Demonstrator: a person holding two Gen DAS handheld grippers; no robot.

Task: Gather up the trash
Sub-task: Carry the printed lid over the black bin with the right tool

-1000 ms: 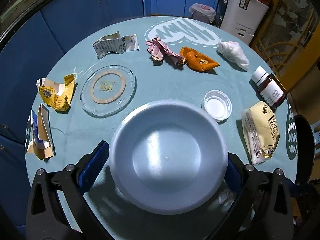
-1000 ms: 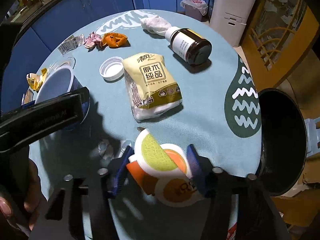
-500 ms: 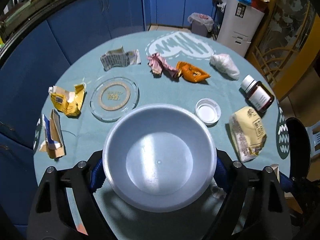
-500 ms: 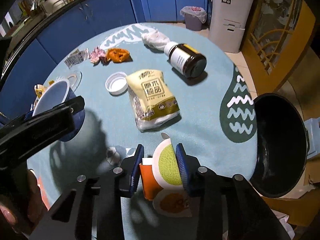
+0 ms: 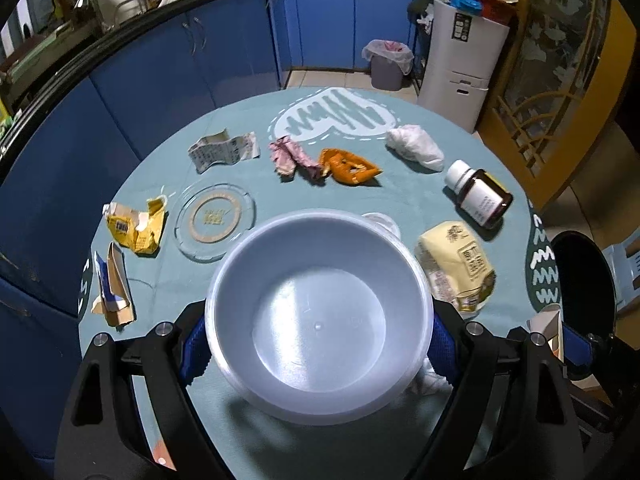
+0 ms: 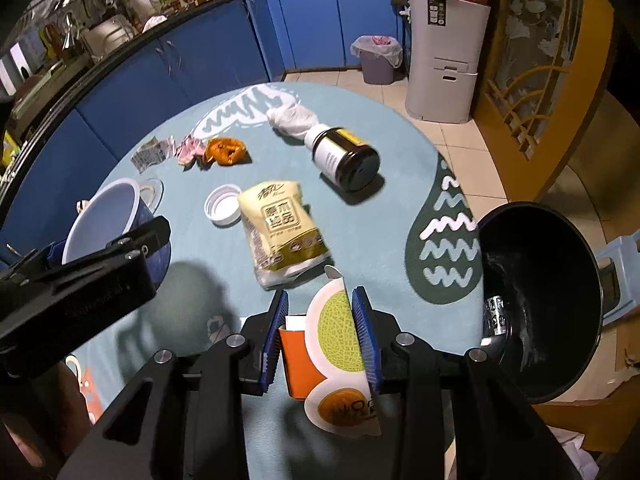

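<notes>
My left gripper (image 5: 318, 340) is shut on a pale plastic bowl (image 5: 318, 320) and holds it above the round table (image 5: 400, 200); the bowl also shows in the right wrist view (image 6: 102, 220). My right gripper (image 6: 322, 340) is shut on a flattened carton with a melon picture (image 6: 336, 344), lifted near the table's right edge. Trash lies on the table: a yellow tissue pack (image 5: 456, 268), a brown bottle (image 5: 478, 194), a white wad (image 5: 416, 146), an orange wrapper (image 5: 348, 166), a pink wrapper (image 5: 290, 156), a paper slip (image 5: 222, 150), a yellow wrapper (image 5: 136, 226).
A black bin (image 6: 536, 304) stands beside the table at the right. A clear lid (image 5: 216, 220), a white cap (image 6: 222, 208) and a torn box (image 5: 110, 284) lie on the table. A small crumpled white piece (image 5: 428, 380) lies under the bowl. Blue cabinets stand behind.
Both grippers have risen and drawn back from the table. The right gripper has closed tighter on the carton and lifted it. The bowl stays in the left gripper.
</notes>
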